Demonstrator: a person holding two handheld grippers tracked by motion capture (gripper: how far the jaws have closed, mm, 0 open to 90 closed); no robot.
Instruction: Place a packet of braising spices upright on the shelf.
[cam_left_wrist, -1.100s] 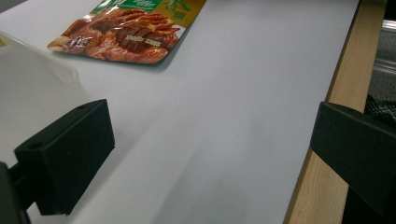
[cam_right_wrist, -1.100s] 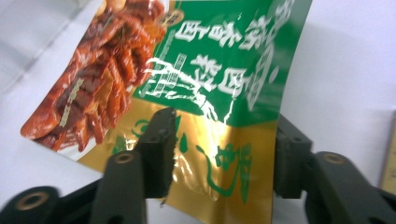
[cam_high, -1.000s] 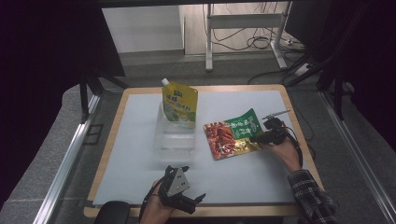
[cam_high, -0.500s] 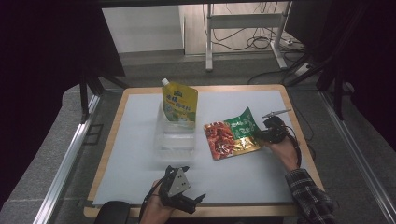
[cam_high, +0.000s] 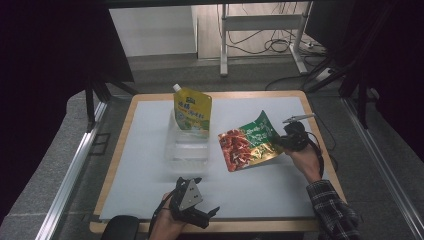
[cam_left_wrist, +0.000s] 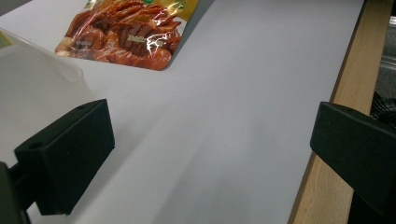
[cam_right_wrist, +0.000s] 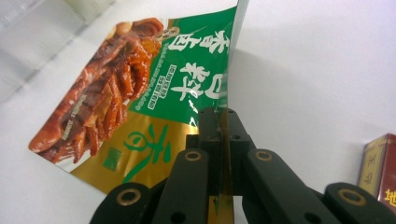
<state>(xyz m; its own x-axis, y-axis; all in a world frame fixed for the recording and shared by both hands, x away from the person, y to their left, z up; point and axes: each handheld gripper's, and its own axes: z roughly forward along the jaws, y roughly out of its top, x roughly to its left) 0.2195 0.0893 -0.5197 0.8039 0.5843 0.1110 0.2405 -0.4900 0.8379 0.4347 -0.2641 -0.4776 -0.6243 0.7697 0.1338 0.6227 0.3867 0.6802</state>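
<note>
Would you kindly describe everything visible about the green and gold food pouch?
The food pouch is a flat, glossy foil packet, green and gold with white characters and a picture of reddish-brown meat. It lies on the white table top, right of the clear container, its right edge lifted. The right gripper is shut on that edge.

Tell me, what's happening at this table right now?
A person works at a white-topped table with a gripper in each hand. The right gripper has just shut its fingers on the edge of a green and gold snack pouch, which lies right of a clear plastic container. A yellow spouted pouch stands in that container. The left gripper rests open near the table's near edge, holding nothing.
</note>
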